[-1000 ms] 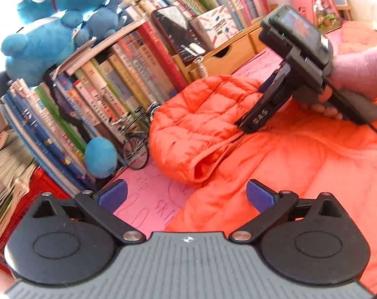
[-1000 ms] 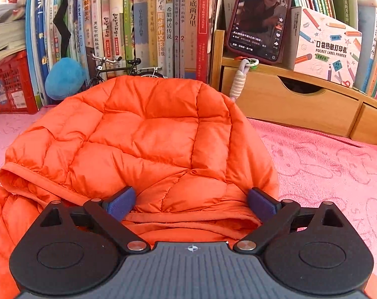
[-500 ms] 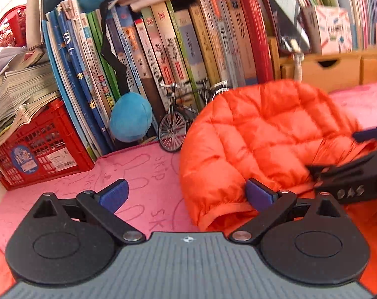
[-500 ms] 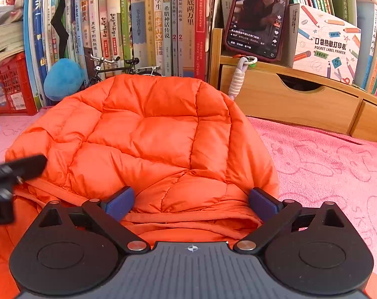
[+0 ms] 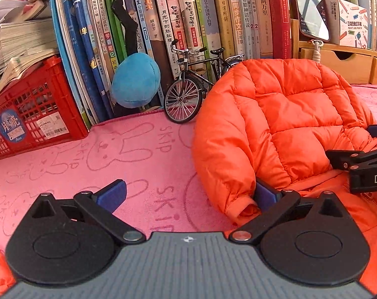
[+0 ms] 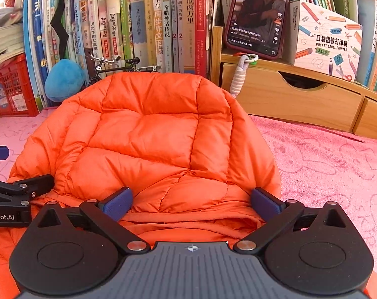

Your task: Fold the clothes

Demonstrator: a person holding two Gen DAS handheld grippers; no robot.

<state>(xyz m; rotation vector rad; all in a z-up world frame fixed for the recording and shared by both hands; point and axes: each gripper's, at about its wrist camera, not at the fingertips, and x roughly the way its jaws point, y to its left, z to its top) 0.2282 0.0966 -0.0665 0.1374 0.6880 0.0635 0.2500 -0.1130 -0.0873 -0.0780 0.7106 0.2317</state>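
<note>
An orange quilted puffer jacket [image 6: 153,139] lies on a pink towel; its hood [image 5: 283,114] faces the bookshelf. My left gripper [image 5: 188,194] is open at the hood's left edge, its right finger against the orange hem, its left finger over the bare pink towel [image 5: 94,154]. My right gripper [image 6: 191,203] is open with both fingers around the base of the hood, low over the collar. Each gripper shows at the edge of the other's view: the right one in the left wrist view [image 5: 362,164], the left one in the right wrist view [image 6: 11,196].
A row of books [image 5: 188,25] stands right behind the hood. A model bicycle [image 5: 196,84], a blue plush ball [image 5: 136,82] and a red crate [image 5: 31,109] sit at the back left. A wooden drawer unit [image 6: 300,99] holds a phone [image 6: 258,15] and a printer box [image 6: 330,44].
My left gripper has swung left and down from over the jacket to the hood's left edge, close to the towel. My right gripper has stayed at the hood base.
</note>
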